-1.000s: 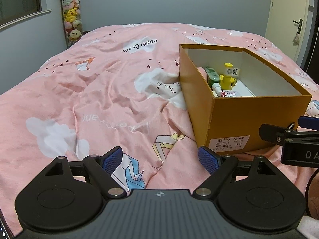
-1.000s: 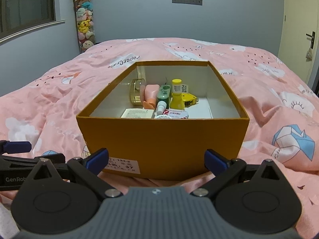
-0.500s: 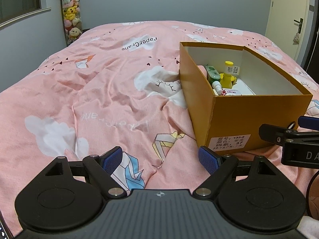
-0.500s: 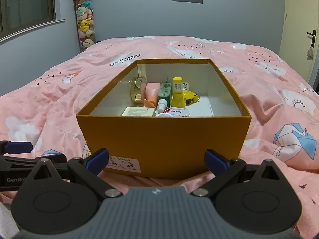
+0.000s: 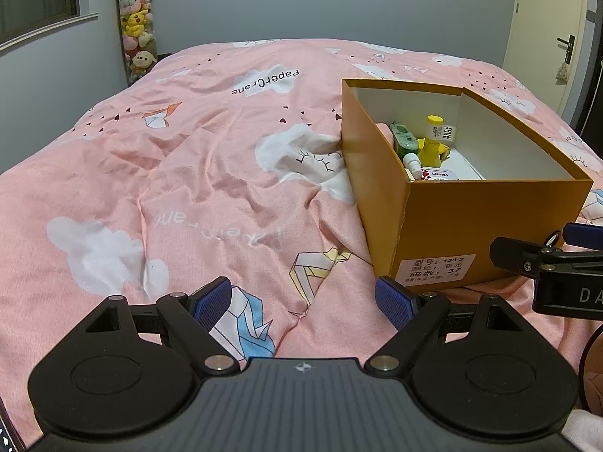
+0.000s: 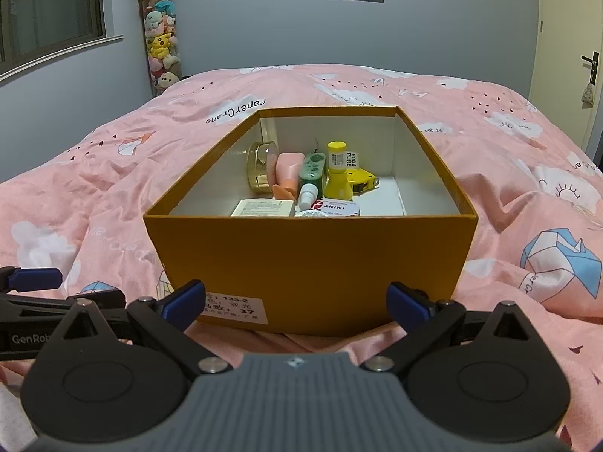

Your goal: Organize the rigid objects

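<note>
An orange cardboard box [image 6: 309, 260] sits on the pink bedspread [image 5: 188, 173], also in the left wrist view [image 5: 471, 218]. Inside lie several small items: a yellow bottle [image 6: 338, 173], a green case [image 6: 312, 167], a pink tube [image 6: 287, 173], a gold-rimmed round jar [image 6: 260, 167], a yellow tape measure [image 6: 361, 182], a white bottle [image 6: 307, 194], a flat card box [image 6: 264, 208] and a mint tin [image 6: 339, 207]. My right gripper [image 6: 296, 297] is open and empty just before the box's front wall. My left gripper [image 5: 303, 295] is open and empty over the bedspread, left of the box.
A tall clear column of plush toys [image 6: 160, 45] stands at the far left wall. A window [image 6: 49, 11] is on the left and a door [image 6: 588, 60] on the right. The bedspread is wrinkled around the box.
Both views have risen and drawn slightly back, so more of the box's inside shows. Both grippers stay open and empty.
</note>
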{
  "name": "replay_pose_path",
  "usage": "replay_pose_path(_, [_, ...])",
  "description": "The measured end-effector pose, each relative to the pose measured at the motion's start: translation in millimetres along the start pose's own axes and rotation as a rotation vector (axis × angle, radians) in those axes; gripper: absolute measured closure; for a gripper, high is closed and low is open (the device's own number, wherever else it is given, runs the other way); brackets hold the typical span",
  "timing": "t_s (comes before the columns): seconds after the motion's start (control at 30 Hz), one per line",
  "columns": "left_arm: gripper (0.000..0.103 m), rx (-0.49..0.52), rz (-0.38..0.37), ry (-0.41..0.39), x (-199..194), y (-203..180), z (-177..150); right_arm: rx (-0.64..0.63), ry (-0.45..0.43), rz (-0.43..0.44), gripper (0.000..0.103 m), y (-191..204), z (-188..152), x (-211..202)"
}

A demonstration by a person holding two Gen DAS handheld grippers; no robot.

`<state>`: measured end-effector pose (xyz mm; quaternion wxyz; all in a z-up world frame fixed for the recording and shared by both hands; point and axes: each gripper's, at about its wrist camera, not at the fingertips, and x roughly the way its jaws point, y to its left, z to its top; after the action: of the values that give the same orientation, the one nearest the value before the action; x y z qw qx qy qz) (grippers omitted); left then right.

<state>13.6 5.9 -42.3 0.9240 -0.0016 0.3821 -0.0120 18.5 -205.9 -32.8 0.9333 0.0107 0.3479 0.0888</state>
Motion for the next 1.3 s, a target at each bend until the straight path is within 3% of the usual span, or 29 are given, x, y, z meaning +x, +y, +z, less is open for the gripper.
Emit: replay_pose_path(1.3, [0.002, -0.003, 0.000, -0.003, -0.2, 1.2, -1.1, 0.007, 0.010, 0.004, 0.003, 2.3, -3.9, 1.9])
